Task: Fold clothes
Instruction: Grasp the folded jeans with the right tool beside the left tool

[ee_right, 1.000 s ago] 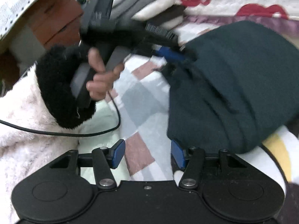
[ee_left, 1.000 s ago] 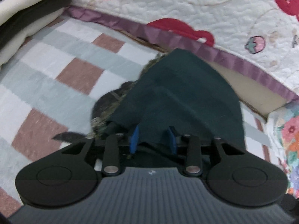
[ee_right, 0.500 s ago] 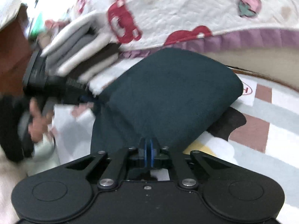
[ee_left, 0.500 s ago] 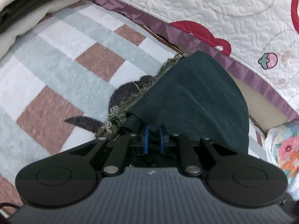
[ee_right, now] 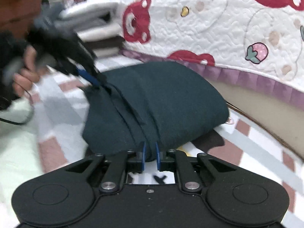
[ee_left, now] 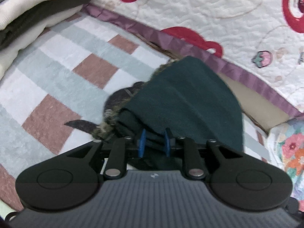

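Clothes here means one dark green garment [ee_right: 155, 102], folded into a thick bundle and lying on a checked rug [ee_left: 57, 79], just beside a quilt [ee_right: 218, 22] with red bears and strawberries and a purple edge. A fuzzy olive trim shows along the garment's left edge in the left wrist view.

Left tool [ee_left: 153, 142]: its blue fingers [ee_left: 142, 142] stand a little apart with a bunched fold of the garment between them, pressing on it; the jaws are opening slightly. In the right wrist view this tool, blurred, is at the garment's far left corner, held by a hand [ee_right: 26, 74] in a dark fluffy cuff.

Right tool [ee_right: 149, 155]: its fingers are nearly together, pinching a ridge of cloth at the near edge of the garment; its jaws are also opening slightly.

A stack of folded cream, grey and dark clothes [ee_left: 34, 13] sits at the far left, on the rug.
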{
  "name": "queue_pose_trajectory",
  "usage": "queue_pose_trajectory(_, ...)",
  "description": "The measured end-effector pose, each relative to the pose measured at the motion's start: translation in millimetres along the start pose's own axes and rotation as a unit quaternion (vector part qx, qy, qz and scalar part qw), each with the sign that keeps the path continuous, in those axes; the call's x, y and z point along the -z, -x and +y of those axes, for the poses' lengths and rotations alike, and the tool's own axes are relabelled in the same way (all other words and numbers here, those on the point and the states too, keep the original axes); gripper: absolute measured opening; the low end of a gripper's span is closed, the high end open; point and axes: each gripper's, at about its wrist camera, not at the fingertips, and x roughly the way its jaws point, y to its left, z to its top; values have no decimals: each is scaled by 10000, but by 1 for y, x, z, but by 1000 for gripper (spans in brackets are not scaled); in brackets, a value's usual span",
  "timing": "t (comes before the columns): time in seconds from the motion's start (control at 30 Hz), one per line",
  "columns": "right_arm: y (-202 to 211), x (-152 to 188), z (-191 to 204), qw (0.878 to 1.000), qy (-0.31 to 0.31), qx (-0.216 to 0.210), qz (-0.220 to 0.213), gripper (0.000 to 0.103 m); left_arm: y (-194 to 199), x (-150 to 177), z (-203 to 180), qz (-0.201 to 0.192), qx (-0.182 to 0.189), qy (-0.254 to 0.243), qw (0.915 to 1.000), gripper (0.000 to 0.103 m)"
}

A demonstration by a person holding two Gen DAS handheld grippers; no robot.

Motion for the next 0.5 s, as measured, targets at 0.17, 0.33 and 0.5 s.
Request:
queue_pose_trajectory(0.17,-5,2,17,9982,481,356,1,12,22,13,-36,-27,391,-455,9982,20)
queue_pose_trajectory(0.33,-9,4,25,9953,832,497,13,12,11,24,-62,584,1457,-547,9861,20)
queue_pose_trajectory(0.5,-14,7,42,9822,1716,760,-27,11,-21,36,-74,1171,1352,-771,9808,20)
